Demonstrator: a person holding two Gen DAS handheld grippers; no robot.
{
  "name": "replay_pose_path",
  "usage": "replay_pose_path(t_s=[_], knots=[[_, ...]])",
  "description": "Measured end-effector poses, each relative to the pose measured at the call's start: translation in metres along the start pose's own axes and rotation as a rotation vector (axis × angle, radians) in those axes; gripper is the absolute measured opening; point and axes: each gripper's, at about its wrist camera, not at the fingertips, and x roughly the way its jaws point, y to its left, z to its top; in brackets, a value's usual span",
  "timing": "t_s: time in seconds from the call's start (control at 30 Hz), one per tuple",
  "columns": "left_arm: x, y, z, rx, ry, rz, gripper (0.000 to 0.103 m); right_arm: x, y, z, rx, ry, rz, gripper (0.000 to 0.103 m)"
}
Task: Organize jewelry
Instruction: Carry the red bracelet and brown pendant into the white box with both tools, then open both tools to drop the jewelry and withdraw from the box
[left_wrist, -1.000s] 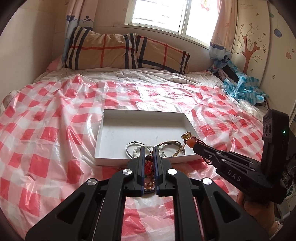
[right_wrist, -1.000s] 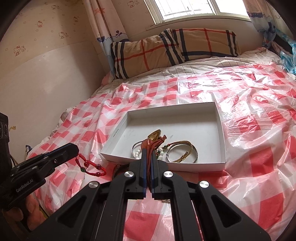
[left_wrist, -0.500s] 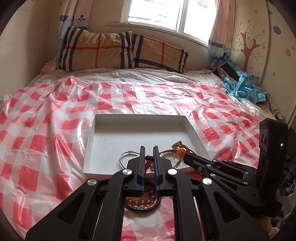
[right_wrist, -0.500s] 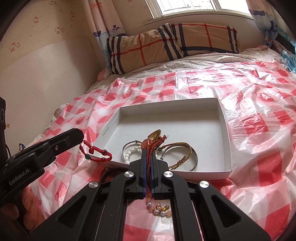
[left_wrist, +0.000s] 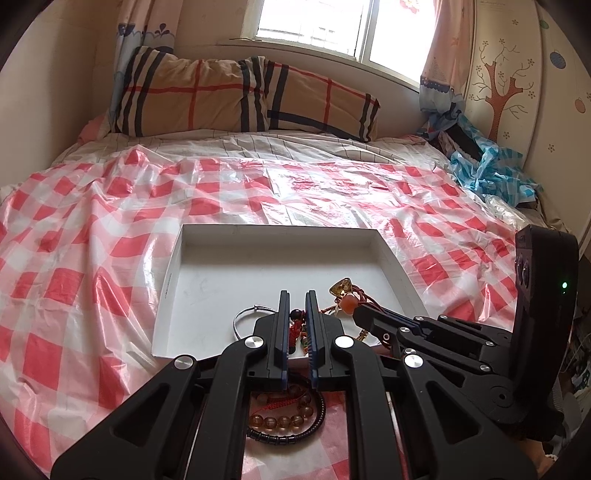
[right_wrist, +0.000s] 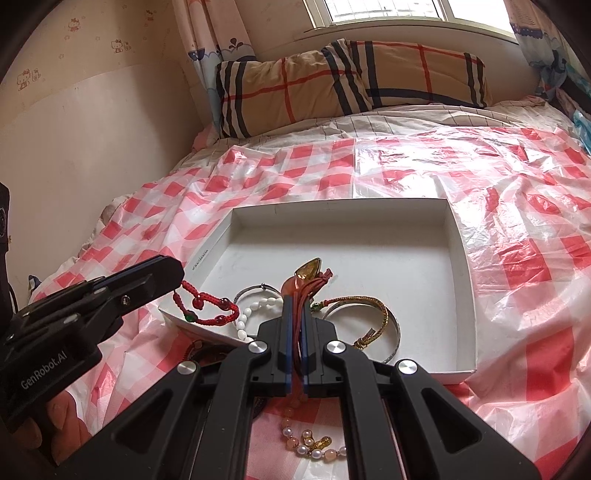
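A shallow white box (right_wrist: 458, 258) (left_wrist: 173, 280) lies on the checked bed cover. In it are a gold bracelet (right_wrist: 373, 306), a silver bangle (left_wrist: 242, 317) and a white bead bracelet (right_wrist: 255, 308). My left gripper (left_wrist: 296, 295) (right_wrist: 177, 271) is shut on a red cord bracelet (right_wrist: 207, 308) with dark red beads, which hangs over the box's near left rim. My right gripper (right_wrist: 294, 301) (left_wrist: 356, 314) is shut on an orange-red cord with an amber pendant (right_wrist: 310, 267) (left_wrist: 341, 287), held over the box's near part.
Outside the box, near its front rim, lie a brown bead bracelet (left_wrist: 284, 421), a black bead ring (left_wrist: 295, 435) and a pearl-and-pink bead bracelet (right_wrist: 310, 443). A plaid pillow (left_wrist: 236, 99) sits at the bed's head. Blue crumpled plastic (left_wrist: 487, 173) lies far right.
Both grippers have moved forward and down toward the box with their pieces held. The red cord bracelet has come from beside the box to over its near left rim.
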Motion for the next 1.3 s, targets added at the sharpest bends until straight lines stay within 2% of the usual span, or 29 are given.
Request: replay_pose_path(t_s=[0.4, 0.47, 0.53, 0.57, 0.6, 0.9, 1.17, 1.3], knots=[[0.021, 0.000, 0.012, -0.026, -0.025, -0.020, 0.008, 0.012, -0.002, 0.002, -0.001, 0.017, -0.023, 0.004], [0.036, 0.002, 0.011, -0.033, 0.021, -0.021, 0.008, 0.017, -0.004, 0.002, 0.004, 0.040, -0.037, 0.005], [0.053, 0.005, 0.005, -0.034, 0.093, 0.003, 0.009, 0.021, -0.005, 0.000, 0.006, 0.066, -0.058, 0.016], [0.057, 0.008, 0.002, -0.041, 0.104, 0.011, 0.010, 0.023, -0.006, -0.001, 0.004, 0.076, -0.066, 0.031], [0.059, 0.010, -0.002, -0.050, 0.115, 0.011, 0.014, 0.023, -0.006, -0.002, 0.002, 0.081, -0.078, 0.037], [0.037, 0.032, -0.016, -0.114, 0.098, 0.053, 0.038, 0.011, -0.009, -0.010, 0.028, 0.078, -0.080, 0.037], [0.019, 0.048, -0.042, -0.154, 0.141, 0.080, 0.046, -0.005, -0.012, -0.018, 0.058, 0.068, -0.085, 0.038], [0.016, 0.052, -0.056, -0.155, 0.177, 0.083, 0.050, -0.014, -0.018, -0.029, 0.082, 0.076, -0.096, 0.043]])
